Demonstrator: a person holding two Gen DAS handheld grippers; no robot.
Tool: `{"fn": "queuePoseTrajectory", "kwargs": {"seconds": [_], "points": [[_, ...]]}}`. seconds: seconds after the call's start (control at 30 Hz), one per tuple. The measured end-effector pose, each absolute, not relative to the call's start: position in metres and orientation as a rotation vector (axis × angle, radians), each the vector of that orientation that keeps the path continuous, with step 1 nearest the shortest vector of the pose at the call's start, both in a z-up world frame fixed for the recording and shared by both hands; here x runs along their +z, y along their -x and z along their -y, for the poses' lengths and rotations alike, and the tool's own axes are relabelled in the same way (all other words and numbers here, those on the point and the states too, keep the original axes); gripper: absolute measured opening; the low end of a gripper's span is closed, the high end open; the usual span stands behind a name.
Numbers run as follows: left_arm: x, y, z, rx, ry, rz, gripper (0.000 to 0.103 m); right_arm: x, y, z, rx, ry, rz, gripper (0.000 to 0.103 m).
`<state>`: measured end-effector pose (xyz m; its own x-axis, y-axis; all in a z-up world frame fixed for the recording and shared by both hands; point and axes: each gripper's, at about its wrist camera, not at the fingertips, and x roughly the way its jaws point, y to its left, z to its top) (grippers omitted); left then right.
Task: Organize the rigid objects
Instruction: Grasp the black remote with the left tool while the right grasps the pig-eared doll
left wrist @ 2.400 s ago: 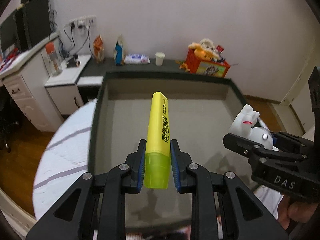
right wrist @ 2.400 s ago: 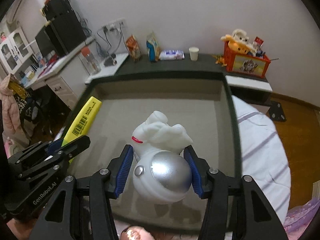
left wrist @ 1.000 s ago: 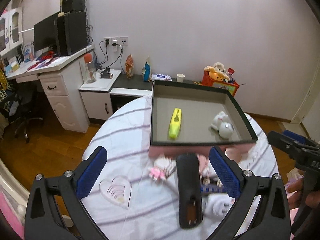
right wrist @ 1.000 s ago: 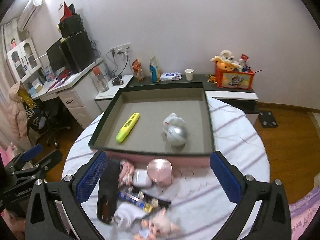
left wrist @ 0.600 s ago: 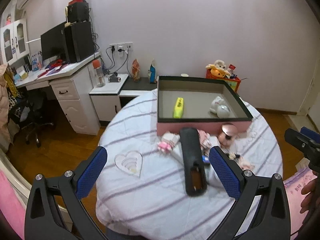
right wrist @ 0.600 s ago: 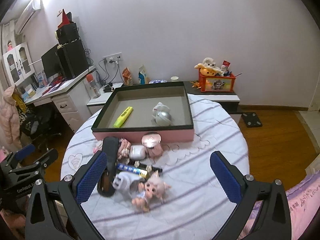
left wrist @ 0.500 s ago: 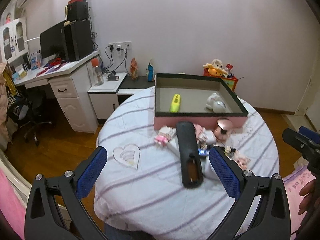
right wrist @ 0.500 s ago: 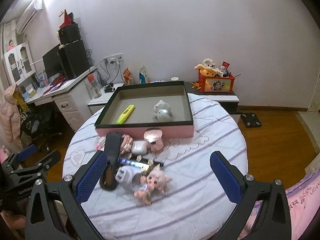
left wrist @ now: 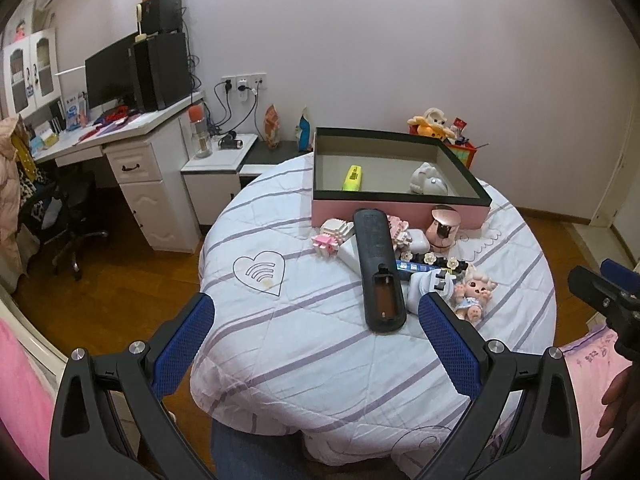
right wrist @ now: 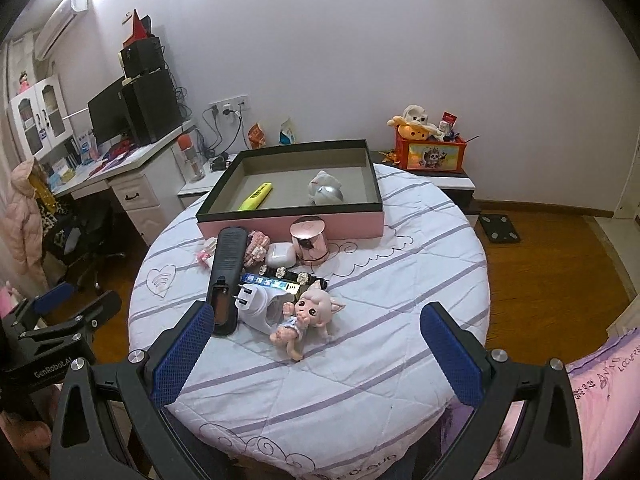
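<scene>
A pink box with a dark rim (left wrist: 400,205) (right wrist: 288,224) stands at the far side of the round table. In it lie a yellow highlighter (left wrist: 352,178) (right wrist: 256,196) and a white and silver toy (left wrist: 430,184) (right wrist: 326,190). In front of the box lie a black remote (left wrist: 378,268) (right wrist: 226,276), a pink round case (right wrist: 310,240), a white earbud case (right wrist: 281,255), a white plug (right wrist: 258,306) and a small doll (right wrist: 308,312). My left gripper (left wrist: 316,344) and right gripper (right wrist: 316,344) are both open and empty, held back from the table's near edge.
A white desk (left wrist: 132,148) with a monitor and an office chair (left wrist: 68,216) stand at the left. A low cabinet with an orange toy box (right wrist: 430,154) stands behind the table. Wooden floor surrounds the table.
Both grippers let go of the highlighter and the white toy in the box, opened wide, and pulled back and up from the table. In the last half second they barely moved.
</scene>
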<state>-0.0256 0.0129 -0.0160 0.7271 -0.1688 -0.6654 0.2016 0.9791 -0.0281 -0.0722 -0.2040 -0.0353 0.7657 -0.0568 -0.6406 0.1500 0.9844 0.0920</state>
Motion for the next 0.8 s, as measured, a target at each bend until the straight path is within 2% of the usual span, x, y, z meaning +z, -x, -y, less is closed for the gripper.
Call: {"fn": "queuePoseTrajectory", "kwargs": {"seconds": [0.8], "points": [[-0.060,-0.020,0.012,-0.198,-0.073,-0.834,0.103,-0.079,0.037,0.212,-0.113,-0.167,-0.838,0.103]]}}
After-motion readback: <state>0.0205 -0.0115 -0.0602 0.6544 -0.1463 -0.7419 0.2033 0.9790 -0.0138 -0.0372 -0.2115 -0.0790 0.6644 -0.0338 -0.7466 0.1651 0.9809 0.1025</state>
